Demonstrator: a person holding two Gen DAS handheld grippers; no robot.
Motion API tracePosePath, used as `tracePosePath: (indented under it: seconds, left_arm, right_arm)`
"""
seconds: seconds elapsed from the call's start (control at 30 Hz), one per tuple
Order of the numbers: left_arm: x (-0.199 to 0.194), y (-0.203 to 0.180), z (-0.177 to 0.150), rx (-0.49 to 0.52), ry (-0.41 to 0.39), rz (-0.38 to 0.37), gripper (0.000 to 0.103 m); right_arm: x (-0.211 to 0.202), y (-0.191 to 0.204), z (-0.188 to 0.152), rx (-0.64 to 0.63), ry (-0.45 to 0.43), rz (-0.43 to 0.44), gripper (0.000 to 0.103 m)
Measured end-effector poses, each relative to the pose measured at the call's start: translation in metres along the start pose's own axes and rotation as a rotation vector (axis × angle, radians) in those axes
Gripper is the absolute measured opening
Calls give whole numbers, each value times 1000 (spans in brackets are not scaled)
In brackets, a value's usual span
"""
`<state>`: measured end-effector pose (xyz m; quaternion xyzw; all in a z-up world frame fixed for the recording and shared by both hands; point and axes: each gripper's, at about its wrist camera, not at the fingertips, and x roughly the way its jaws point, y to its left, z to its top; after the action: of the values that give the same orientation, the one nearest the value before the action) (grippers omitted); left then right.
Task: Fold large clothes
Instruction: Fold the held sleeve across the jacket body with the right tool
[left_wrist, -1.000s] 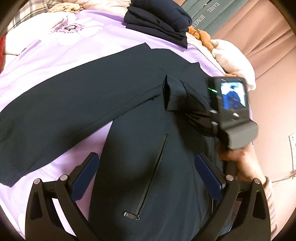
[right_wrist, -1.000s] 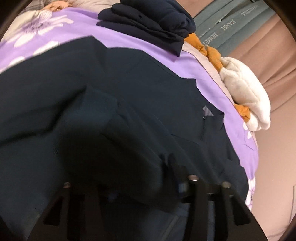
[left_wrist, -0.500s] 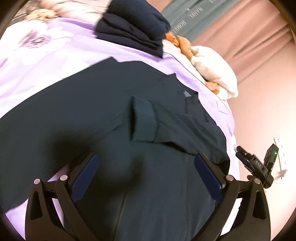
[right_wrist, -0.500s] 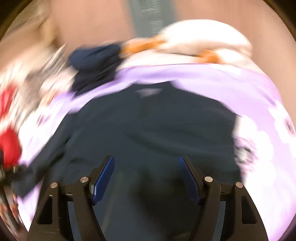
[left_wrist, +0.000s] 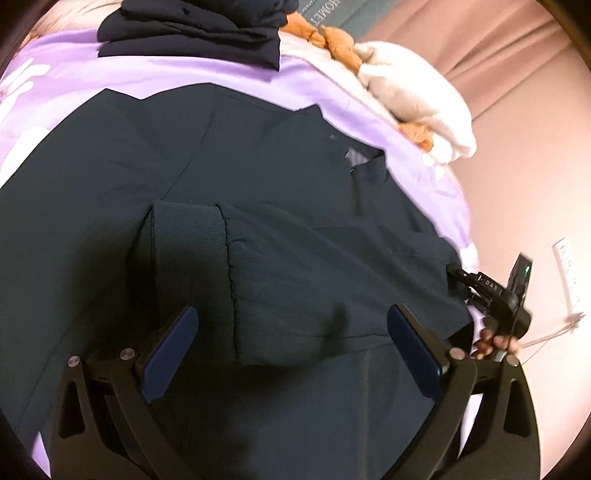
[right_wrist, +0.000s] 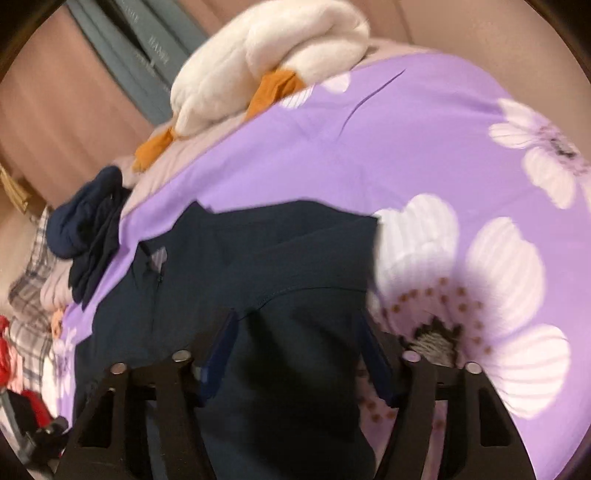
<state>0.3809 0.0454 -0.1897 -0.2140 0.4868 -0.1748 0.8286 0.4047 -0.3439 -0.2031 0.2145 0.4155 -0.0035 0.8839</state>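
A large dark navy jacket (left_wrist: 258, 192) lies spread on a purple flowered bedsheet (left_wrist: 155, 74). One sleeve is folded across the body, with its ribbed cuff (left_wrist: 188, 236) lying on the front. My left gripper (left_wrist: 291, 347) is open and empty, just above the folded sleeve. My right gripper (right_wrist: 295, 350) is open over the jacket's right edge (right_wrist: 295, 258); it also shows in the left wrist view (left_wrist: 480, 291) at the jacket's right side, held by a hand.
A stack of folded navy clothes (left_wrist: 199, 33) sits at the far end of the bed. A white and orange blanket (left_wrist: 413, 92) lies beside it near pink curtains. Plaid cloth and red items (right_wrist: 22, 306) lie at the left.
The right gripper let go of the sleeve and swung out to the jacket's right edge. The left gripper moved in closer over the folded sleeve.
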Motion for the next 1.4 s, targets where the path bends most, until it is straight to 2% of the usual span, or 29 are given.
tracePosePath:
  seconds: [0.03, 0.07, 0.1, 0.17, 0.2, 0.3, 0.43, 0.5, 0.53, 0.57, 0.63, 0.73, 0.77, 0.83, 0.9, 0.93, 1.0, 1.07, 1.1, 1.17, 1.23, 1.33, 1.37, 1.4]
  left_arm:
    - [3, 1, 0, 12, 10, 14, 102]
    - [6, 0, 0, 30, 21, 23, 102]
    - [10, -2, 1, 51, 30, 35, 102]
    - [19, -7, 3, 89, 48, 47, 102]
    - [24, -8, 4, 100, 60, 52, 102]
    - [44, -5, 6, 90, 104, 93, 102]
    - [37, -1, 7, 71, 92, 83, 102]
    - [18, 3, 10, 38, 55, 40, 102]
    - [8, 4, 12, 29, 29, 23, 102]
    - [-2, 5, 15, 23, 1, 11, 102]
    - [-18, 3, 21, 14, -48, -15, 101]
    - [-26, -3, 29, 6, -91, -64, 101]
    - [-24, -7, 30, 14, -93, -81, 96]
    - [-13, -15, 25, 33, -81, -87, 67]
    - [9, -17, 17, 42, -8, -86, 17]
    - [18, -15, 12, 37, 25, -81, 10]
    - [32, -11, 0, 22, 65, -52, 9]
    - [39, -1, -17, 0, 77, -53, 8]
    - [41, 4, -22, -6, 82, -58, 2]
    - [41, 13, -28, -38, 93, -110, 2]
    - [40, 15, -29, -50, 111, -130, 2]
    - [32, 6, -29, -3, 124, -98, 0]
    - [24, 0, -31, 13, 114, -82, 5]
    - [18, -3, -31, 21, 102, -76, 21]
  right_arm:
    - [6, 0, -1, -16, 27, -2, 16]
    - [2, -5, -2, -8, 18, 21, 12]
    - [-7, -15, -2, 35, -15, 81, 10]
    - [-12, -44, 1, 159, -45, 159, 7]
    - [-11, -55, 0, 191, -42, 151, 7]
    - [2, -65, -5, 164, -15, 14, 7]
    - [1, -64, -6, 199, -27, 13, 8]
    - [-12, -51, -4, 157, -50, -49, 20]
    - [-21, -47, -5, 121, -89, -82, 30]
    - [-36, -36, -7, 60, -155, -113, 31]
    - [-58, -18, -11, -42, -225, -117, 32]
    - [-64, 6, -21, -151, -226, -39, 32]
    - [-61, 15, -28, -186, -209, -5, 32]
    - [-55, 19, -39, -230, -158, 20, 29]
    - [-40, 21, -53, -270, -98, 1, 23]
    - [-32, 24, -58, -279, -67, -5, 17]
    - [-20, 22, -68, -301, -6, -21, 16]
    - [-13, 18, -81, -332, 37, -59, 14]
    - [-12, 15, -85, -340, 47, -67, 13]
    - [-14, 10, -86, -334, 42, -63, 9]
    - [-20, 3, -83, -298, 54, -46, 8]
    - [-20, 3, -81, -291, 75, -43, 8]
    - [-21, 6, -81, -282, 79, -57, 8]
    - [-24, 11, -80, -271, 80, -82, 8]
